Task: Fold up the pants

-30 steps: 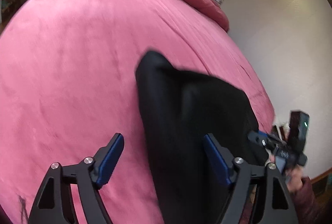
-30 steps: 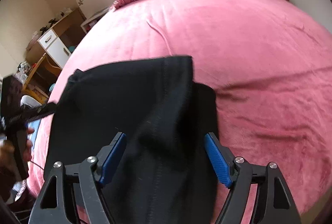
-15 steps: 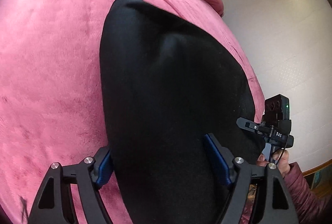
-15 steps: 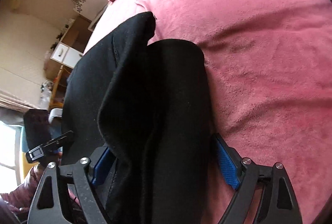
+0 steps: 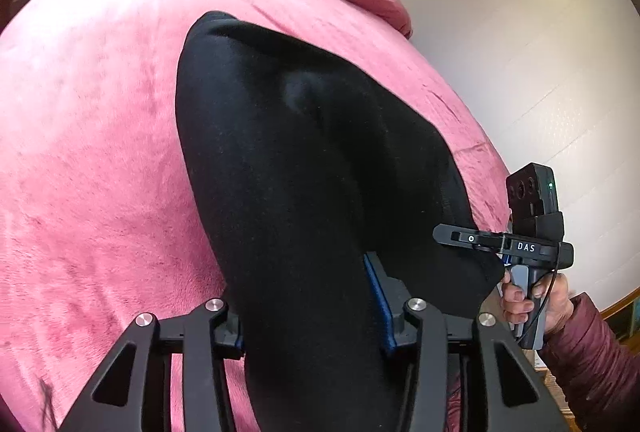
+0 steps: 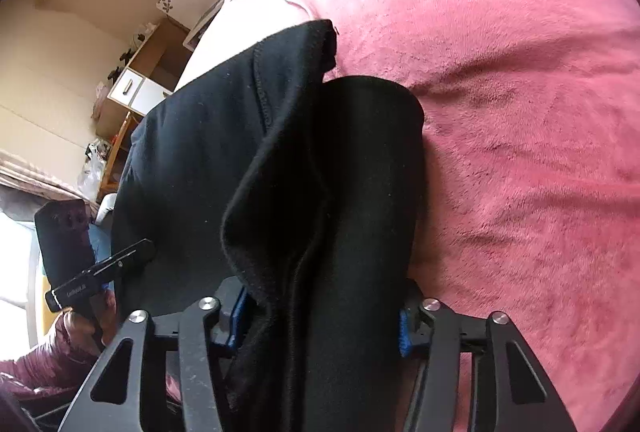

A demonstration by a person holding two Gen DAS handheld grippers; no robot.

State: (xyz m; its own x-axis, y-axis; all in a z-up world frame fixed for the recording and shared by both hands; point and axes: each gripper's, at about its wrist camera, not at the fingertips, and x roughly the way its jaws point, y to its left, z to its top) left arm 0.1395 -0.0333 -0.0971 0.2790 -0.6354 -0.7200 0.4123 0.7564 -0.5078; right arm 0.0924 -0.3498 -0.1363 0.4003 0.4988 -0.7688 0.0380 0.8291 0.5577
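Two claws clamped on pants (image 5: 312, 159): left claw (image 5: 308, 316) and right claw (image 6: 324, 320) each pinch near edge. Cloth runs straight ahead from both, long axis toward bed's (image 5: 100, 111) far edge, draped over blanket. Neither claw nearer.
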